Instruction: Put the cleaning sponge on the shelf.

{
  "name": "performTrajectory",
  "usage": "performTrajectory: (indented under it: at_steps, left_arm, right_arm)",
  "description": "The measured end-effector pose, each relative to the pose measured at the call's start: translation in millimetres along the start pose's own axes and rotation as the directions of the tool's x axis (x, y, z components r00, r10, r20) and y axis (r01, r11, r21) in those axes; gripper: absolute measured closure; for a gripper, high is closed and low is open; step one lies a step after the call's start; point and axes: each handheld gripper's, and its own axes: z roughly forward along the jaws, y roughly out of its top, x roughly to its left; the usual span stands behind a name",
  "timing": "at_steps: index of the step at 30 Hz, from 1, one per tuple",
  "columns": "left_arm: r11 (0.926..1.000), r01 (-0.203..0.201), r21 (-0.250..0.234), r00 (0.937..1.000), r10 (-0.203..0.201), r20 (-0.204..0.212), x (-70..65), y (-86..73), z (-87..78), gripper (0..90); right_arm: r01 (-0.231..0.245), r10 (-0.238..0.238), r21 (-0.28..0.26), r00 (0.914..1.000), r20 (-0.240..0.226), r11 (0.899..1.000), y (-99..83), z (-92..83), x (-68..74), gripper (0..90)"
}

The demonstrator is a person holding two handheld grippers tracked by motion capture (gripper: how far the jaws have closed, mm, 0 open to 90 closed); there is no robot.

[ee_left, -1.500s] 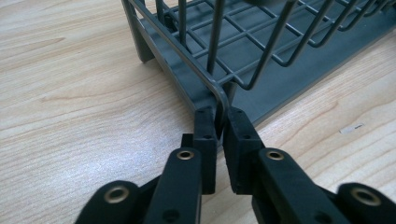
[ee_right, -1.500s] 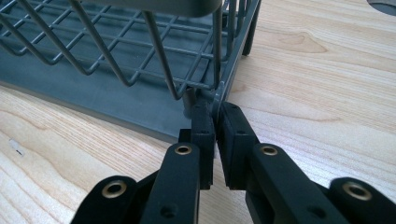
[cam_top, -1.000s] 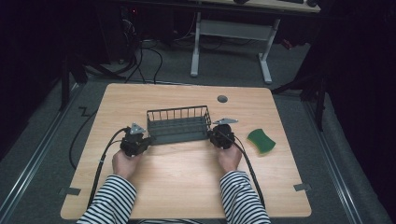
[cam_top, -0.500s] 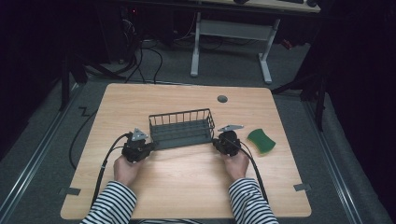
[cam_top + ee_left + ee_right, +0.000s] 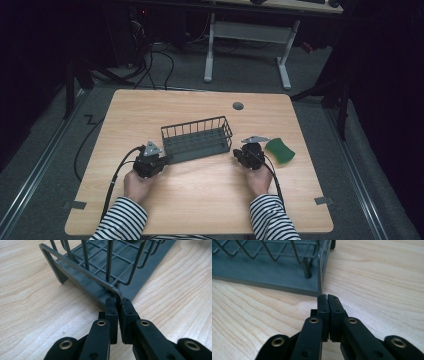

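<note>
Left gripper (image 5: 117, 302) clamped on corner rim of grey wire basket (image 5: 197, 140); right gripper (image 5: 326, 298) closed, empty, just beside basket's other end; green sponge (image 5: 279, 151) nearby.

Left hand-held gripper (image 5: 159, 159) and right hand-held gripper (image 5: 241, 153) both clamped (forearms low, parallel).

Matt wire basket (image 5: 197, 140), probably coated.

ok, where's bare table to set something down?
Free: the far strip between the wire basket and the grommet, and the near middle between the forearms. Crowded: the basket's ends, with the left tool, right tool and green sponge.
</note>
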Motion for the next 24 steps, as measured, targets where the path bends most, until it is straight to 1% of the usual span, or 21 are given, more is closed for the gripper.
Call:
performTrajectory:
  at_steps: [3, 6, 12, 15, 16, 18, 20, 24]
  left_arm:
    - [1.0, 0.0, 0.0, 1.0, 0.0, 0.004, -0.5, 0.0, -0.4, 86.5]
    - [1.0, -0.001, -0.002, 1.0, 0.001, 0.008, -1.3, -0.3, -0.4, 86.5]
    - [1.0, -0.007, -0.001, 0.9999, 0.007, 0.011, -1.7, -0.6, -0.6, 86.5]
    - [1.0, -0.005, -0.001, 0.9999, 0.006, 0.013, -1.6, -0.4, -0.9, 86.5]
    - [1.0, -0.007, 0.0, 0.9999, 0.007, 0.015, -2.1, -0.5, -1.2, 86.5]
    - [1.0, -0.01, 0.0, 0.9999, 0.01, 0.014, -3.6, -1.1, -1.2, 86.5]
    - [0.9999, -0.012, 0.0, 0.9997, 0.012, 0.019, -4.7, -1.6, -1.8, 86.5]
    - [0.9998, -0.021, -0.003, 0.9992, 0.021, 0.034, -11.4, -2.3, -2.3, 86.5]
  right_arm:
    - [-0.008, 0.008, -0.019, 1.0, -0.002, 1.0, 4.2, 0.7, 0.1, 83.4]
    - [-0.004, 0.004, -0.025, 1.0, 0.001, 1.0, 10.1, 2.2, 1.5, 82.5]
    - [-0.005, 0.005, -0.027, 1.0, -0.008, 1.0, 17.8, 6.0, 5.1, 82.9]
    - [0.001, -0.001, -0.015, 1.0, 0.006, 1.0, 20.2, 9.0, 5.1, 86.2]
    - [-0.001, 0.001, -0.018, 1.0, 0.0, 1.0, 20.3, 9.3, 4.3, 86.4]
    - [0.007, -0.007, -0.011, 1.0, 0.006, 1.0, 19.6, 7.9, 5.3, 86.6]
    - [0.026, -0.026, -0.001, 0.9996, 0.014, 1.0, 18.3, 4.9, 7.0, 86.7]
    - [0.063, -0.063, 0.021, 0.998, 0.01, 0.998, 11.6, -5.6, 6.7, 86.6]
